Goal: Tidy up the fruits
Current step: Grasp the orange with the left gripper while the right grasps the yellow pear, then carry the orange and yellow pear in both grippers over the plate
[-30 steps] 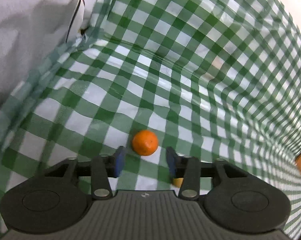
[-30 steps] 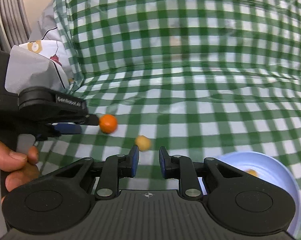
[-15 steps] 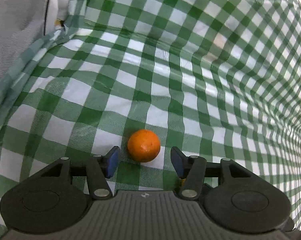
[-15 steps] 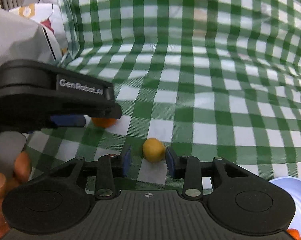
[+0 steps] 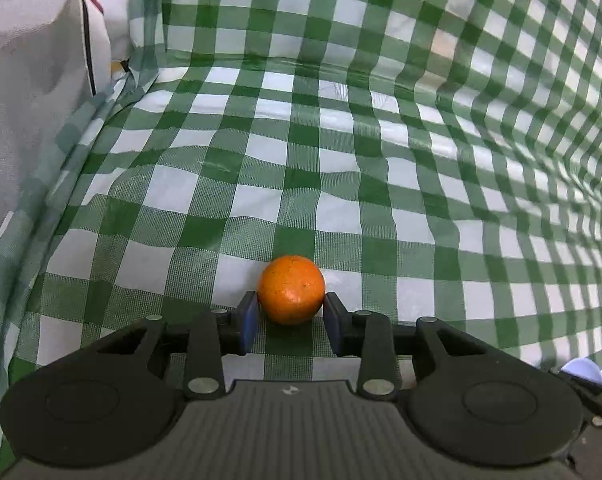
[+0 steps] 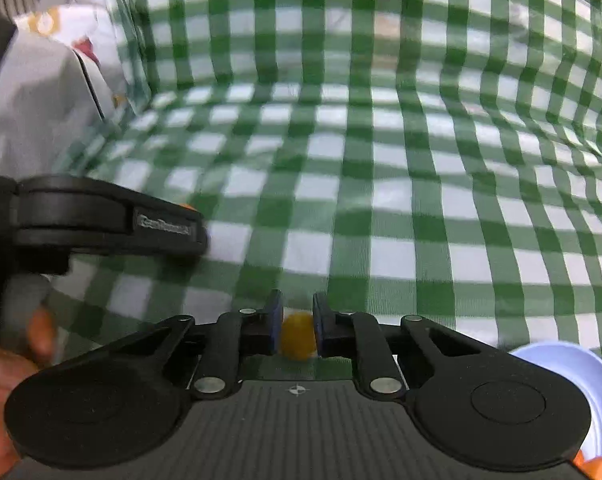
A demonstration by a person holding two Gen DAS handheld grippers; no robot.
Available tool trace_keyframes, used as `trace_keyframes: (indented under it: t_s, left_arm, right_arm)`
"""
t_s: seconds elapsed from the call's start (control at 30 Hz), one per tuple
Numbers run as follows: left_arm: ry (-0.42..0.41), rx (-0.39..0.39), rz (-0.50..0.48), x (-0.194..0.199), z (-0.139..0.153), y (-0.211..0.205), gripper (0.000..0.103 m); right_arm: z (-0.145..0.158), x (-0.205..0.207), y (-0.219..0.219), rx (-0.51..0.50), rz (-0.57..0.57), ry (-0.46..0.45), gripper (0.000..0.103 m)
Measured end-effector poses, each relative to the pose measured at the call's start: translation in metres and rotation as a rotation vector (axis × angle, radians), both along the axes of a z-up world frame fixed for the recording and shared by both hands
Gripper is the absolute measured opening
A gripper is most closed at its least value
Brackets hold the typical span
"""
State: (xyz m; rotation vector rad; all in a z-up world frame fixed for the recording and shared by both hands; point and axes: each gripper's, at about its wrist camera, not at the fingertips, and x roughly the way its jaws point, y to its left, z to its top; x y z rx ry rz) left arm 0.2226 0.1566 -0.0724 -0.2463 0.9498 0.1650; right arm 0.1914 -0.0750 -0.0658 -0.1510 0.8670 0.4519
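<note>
Both pickups underway, nothing lifted: left gripper (image 5: 289,320) jaws closing around the orange (image 5: 291,295) on the checked cloth (image 5: 341,168), right gripper (image 6: 295,326) clamped on a small yellow fruit (image 6: 297,338), blue bowl (image 6: 561,364) near cloth's right edge awaits both.

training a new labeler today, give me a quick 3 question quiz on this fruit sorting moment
1. True or false: the orange fruit lies on the checked cloth between the fingers of the left gripper.
2. What is the right gripper shut on? A) small yellow fruit B) a spoon C) nothing
3. What colour is the bowl at the lower right of the right wrist view?

Key: 1 true; 2 A; 3 pale blue.
</note>
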Motion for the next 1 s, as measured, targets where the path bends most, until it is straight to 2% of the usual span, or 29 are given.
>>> trace_keyframes:
  t_s: [0.13,0.63,1.0]
  left_arm:
    - [-0.007,0.015,-0.006,0.001,-0.001,-0.002,0.039]
    - [-0.034,-0.001,0.003,0.001,0.003,-0.002,0.037]
    - [-0.099,0.008,0.001,-0.020,0.038,-0.008,0.037]
  right_arm:
    - [0.002,0.000,0.002,-0.003,0.005,-0.004,0.022]
    - [0.003,0.003,0.006,0.007,0.015,-0.019,0.024]
    - [0.038,-0.015,-0.015,0.137,-0.038,-0.132,0.024]
